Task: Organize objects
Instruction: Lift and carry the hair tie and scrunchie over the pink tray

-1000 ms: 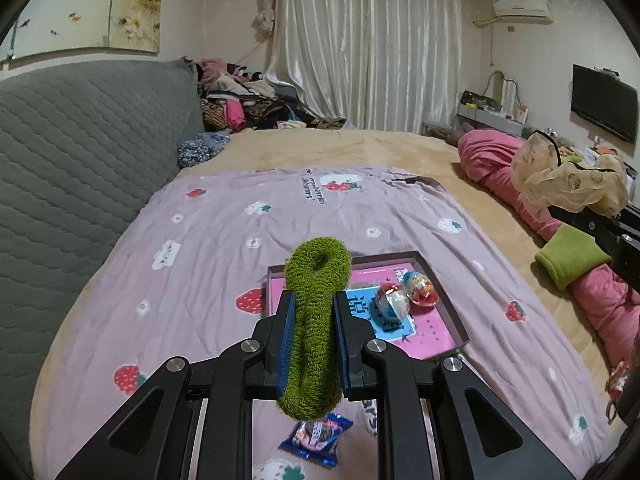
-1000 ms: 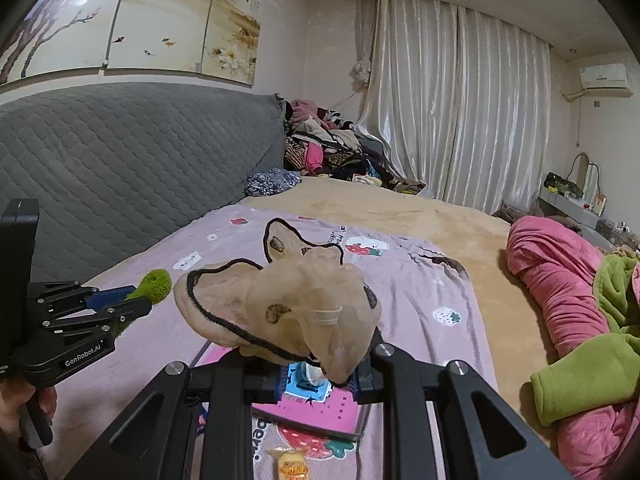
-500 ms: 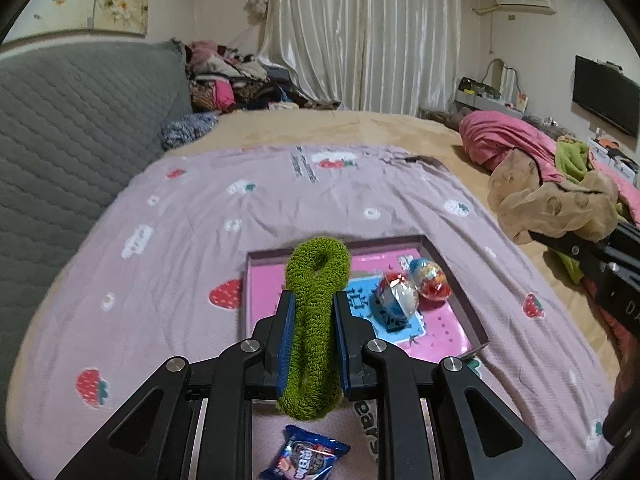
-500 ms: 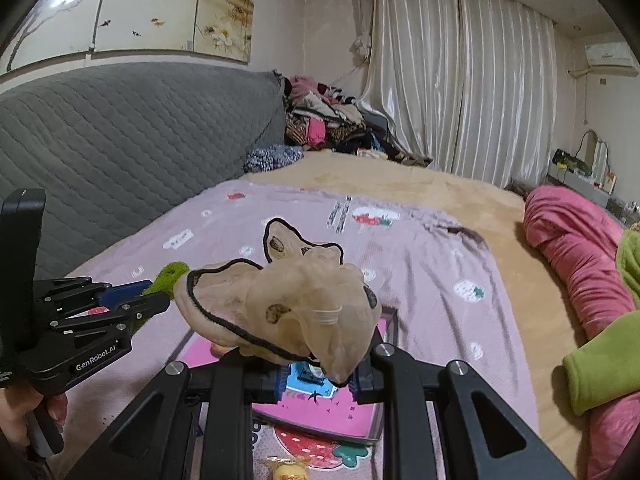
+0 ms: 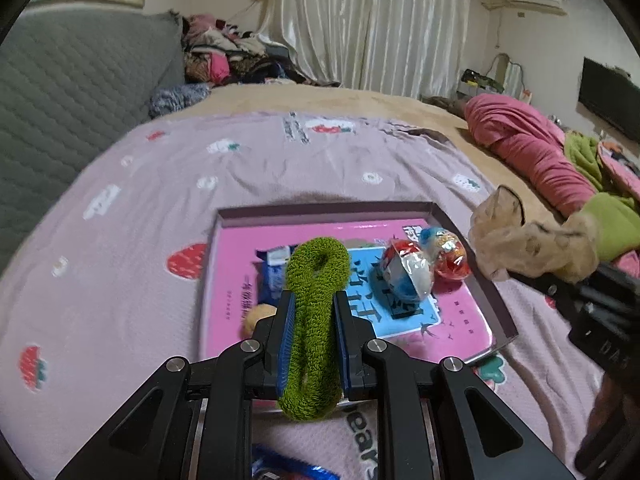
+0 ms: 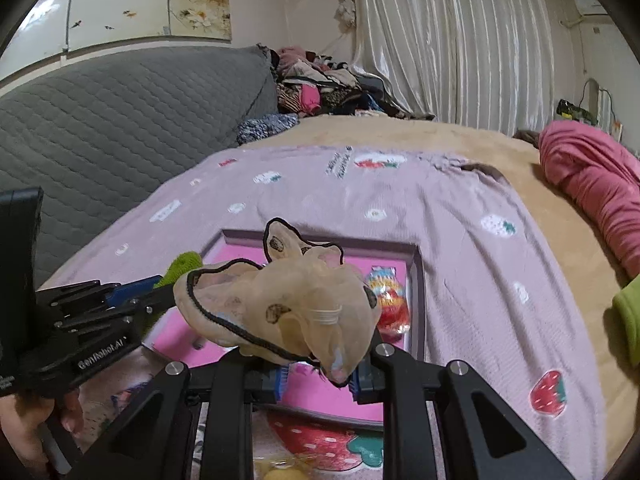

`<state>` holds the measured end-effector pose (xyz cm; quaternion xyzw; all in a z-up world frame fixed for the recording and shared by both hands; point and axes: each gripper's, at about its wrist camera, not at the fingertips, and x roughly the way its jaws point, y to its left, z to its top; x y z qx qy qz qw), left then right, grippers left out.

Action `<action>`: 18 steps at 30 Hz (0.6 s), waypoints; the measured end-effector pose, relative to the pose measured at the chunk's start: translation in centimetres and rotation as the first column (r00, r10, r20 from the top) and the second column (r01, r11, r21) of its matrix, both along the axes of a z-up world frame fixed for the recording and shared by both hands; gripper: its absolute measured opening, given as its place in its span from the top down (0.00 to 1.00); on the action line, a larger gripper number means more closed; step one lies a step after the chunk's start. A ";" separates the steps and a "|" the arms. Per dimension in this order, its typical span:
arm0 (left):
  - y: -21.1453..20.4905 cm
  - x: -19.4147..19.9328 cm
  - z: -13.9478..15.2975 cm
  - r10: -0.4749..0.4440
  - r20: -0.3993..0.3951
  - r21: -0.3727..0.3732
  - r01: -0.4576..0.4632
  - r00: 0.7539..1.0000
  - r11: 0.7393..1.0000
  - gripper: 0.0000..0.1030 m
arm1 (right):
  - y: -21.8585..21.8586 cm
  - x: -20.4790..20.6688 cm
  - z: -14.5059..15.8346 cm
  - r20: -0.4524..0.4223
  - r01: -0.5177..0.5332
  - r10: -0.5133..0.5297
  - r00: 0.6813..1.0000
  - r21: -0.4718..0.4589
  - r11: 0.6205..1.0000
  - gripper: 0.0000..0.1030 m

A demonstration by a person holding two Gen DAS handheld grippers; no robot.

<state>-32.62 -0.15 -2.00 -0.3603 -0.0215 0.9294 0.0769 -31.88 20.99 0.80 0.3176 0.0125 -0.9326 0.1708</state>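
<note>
Left gripper [image 5: 314, 336] clamped on green scrunchie [image 5: 316, 320], right gripper [image 6: 320, 376] pinching sheer beige scrunchie [image 6: 288, 304], both poised above pink tray [image 5: 320, 214], seemingly for dropping in.

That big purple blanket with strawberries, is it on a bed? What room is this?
Most likely a bedroom. The blanket covers a bed with a grey padded headboard, clothes are piled behind, and long curtains hang at the back.

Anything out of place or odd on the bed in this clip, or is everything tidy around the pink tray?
Two wrapped snacks lie outside the pink tray on the blanket: a blue packet by its near edge and a yellow one. Nothing looks spilled or damaged; the green scrunchie and beige scrunchie are held above it.
</note>
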 end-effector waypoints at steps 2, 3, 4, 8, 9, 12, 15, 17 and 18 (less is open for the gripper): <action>0.5 -0.5 -1.1 -0.006 0.010 -0.013 0.006 1.000 1.000 0.82 | 0.3 -0.3 -1.2 0.015 0.008 -0.008 1.000 0.003 1.000 0.78; 1.0 -0.8 -1.9 -0.014 0.018 -0.015 0.015 1.000 1.000 0.81 | 0.5 -0.5 -1.8 0.023 0.007 -0.007 1.000 0.001 1.000 0.78; 1.2 -1.0 -2.4 -0.024 0.024 -0.013 0.024 0.999 1.000 0.82 | 0.7 -0.6 -2.4 0.032 0.003 -0.003 0.999 0.001 1.000 0.78; 2.3 -1.4 -4.3 -0.057 0.045 -0.022 0.058 0.997 0.998 0.81 | 1.4 -1.1 -4.4 0.056 0.008 -0.009 0.998 0.022 1.000 0.78; 2.6 -1.7 -4.7 -0.066 0.054 -0.021 0.068 0.996 0.998 0.81 | 1.6 -1.5 -4.8 0.068 0.012 -0.013 0.998 0.028 1.000 0.78; 3.2 -2.1 -5.4 -0.080 0.076 -0.043 0.084 0.994 0.996 0.81 | 1.8 -2.3 -5.9 0.091 0.016 -0.020 0.996 0.042 0.999 0.78; 3.5 -2.2 -5.9 -0.089 0.091 -0.054 0.095 0.992 0.994 0.81 | 1.4 -2.8 -6.6 0.109 0.009 -0.015 0.994 0.062 0.998 0.78; 3.6 -2.3 -6.0 -0.087 0.096 -0.056 0.093 0.992 0.994 0.81 | 1.2 -2.8 -7.0 0.123 0.003 -0.012 0.992 0.073 0.997 0.78; 3.6 -2.3 -6.1 -0.084 0.096 -0.058 0.090 0.992 0.994 0.81 | 1.1 -2.9 -7.1 0.128 0.007 -0.017 0.992 0.079 0.997 0.78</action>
